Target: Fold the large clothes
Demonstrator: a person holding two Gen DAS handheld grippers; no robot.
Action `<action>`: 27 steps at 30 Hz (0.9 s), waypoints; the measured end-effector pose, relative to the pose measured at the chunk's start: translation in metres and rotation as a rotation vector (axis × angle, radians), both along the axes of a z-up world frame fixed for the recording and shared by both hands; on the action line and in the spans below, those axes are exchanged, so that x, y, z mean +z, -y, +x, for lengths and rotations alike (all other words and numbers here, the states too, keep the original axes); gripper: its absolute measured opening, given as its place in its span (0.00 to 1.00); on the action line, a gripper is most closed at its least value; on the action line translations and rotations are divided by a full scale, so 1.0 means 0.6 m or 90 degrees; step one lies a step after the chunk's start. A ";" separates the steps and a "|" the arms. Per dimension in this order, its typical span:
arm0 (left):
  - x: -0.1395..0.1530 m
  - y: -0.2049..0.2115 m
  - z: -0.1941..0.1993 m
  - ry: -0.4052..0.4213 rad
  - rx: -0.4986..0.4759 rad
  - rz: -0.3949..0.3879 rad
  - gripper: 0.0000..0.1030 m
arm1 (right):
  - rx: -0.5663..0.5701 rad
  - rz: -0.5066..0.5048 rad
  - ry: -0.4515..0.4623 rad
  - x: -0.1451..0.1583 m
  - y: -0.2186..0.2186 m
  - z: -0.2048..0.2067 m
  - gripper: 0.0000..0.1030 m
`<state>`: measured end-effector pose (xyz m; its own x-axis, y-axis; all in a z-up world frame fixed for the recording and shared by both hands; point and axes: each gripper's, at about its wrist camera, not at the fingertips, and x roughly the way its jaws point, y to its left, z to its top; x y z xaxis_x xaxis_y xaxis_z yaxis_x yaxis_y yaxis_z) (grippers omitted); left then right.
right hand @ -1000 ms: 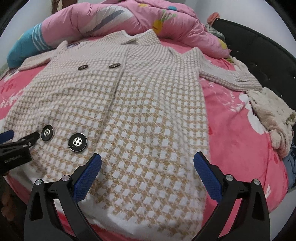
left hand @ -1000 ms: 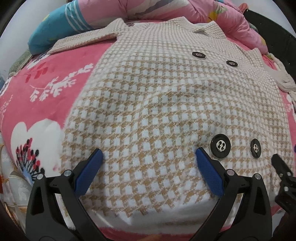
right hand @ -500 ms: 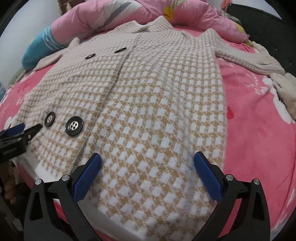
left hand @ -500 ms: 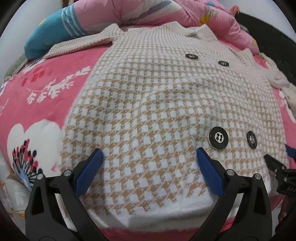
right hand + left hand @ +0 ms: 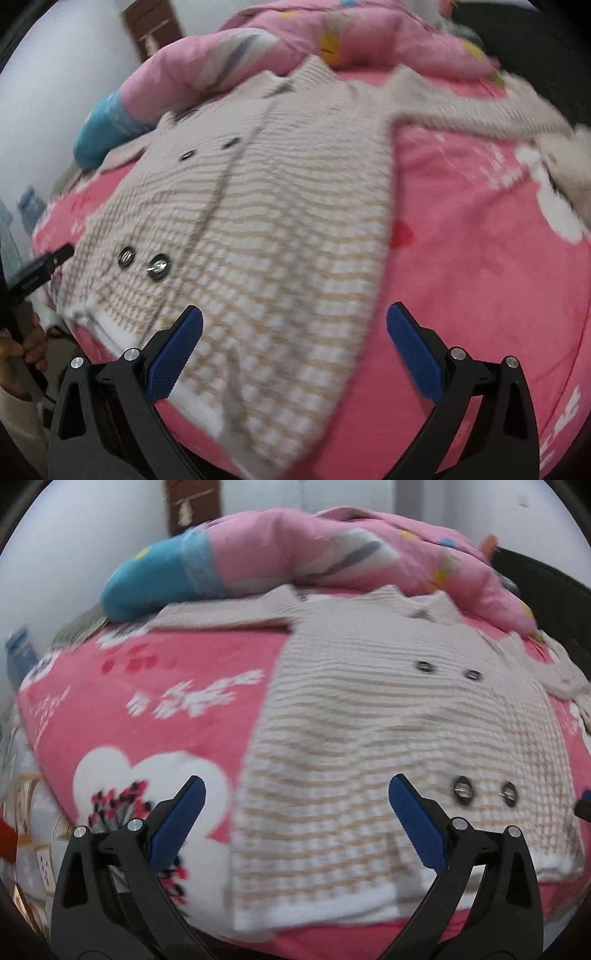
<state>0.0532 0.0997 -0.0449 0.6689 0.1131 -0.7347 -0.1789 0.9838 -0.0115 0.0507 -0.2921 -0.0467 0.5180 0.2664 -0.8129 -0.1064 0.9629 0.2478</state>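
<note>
Checked coat (image 5: 399, 738) lies flat, front up, on the pink bed blanket (image 5: 177, 709), hem at the near edge. Left claw (image 5: 295, 823) and right claw (image 5: 293, 345) hover spread and empty over the hem corners. Risk: pinching only the top layer, so the fold skews.

Checked beige-white buttoned coat (image 5: 399, 738), spread flat, front up

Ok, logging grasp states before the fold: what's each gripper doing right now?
Left gripper: open, holding nothing.
Right gripper: open, holding nothing.
</note>
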 end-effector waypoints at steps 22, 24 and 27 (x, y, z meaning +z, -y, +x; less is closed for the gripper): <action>-0.081 -0.093 0.090 -0.046 -0.013 -0.234 0.29 | -0.016 0.245 -0.089 -0.067 0.053 0.086 0.58; -0.076 -0.088 0.084 -0.050 -0.027 -0.238 0.22 | -0.010 0.252 -0.102 -0.063 0.056 0.075 0.46; -0.077 -0.085 0.062 -0.073 -0.041 -0.259 0.21 | 0.006 0.295 -0.137 -0.067 0.062 0.042 0.37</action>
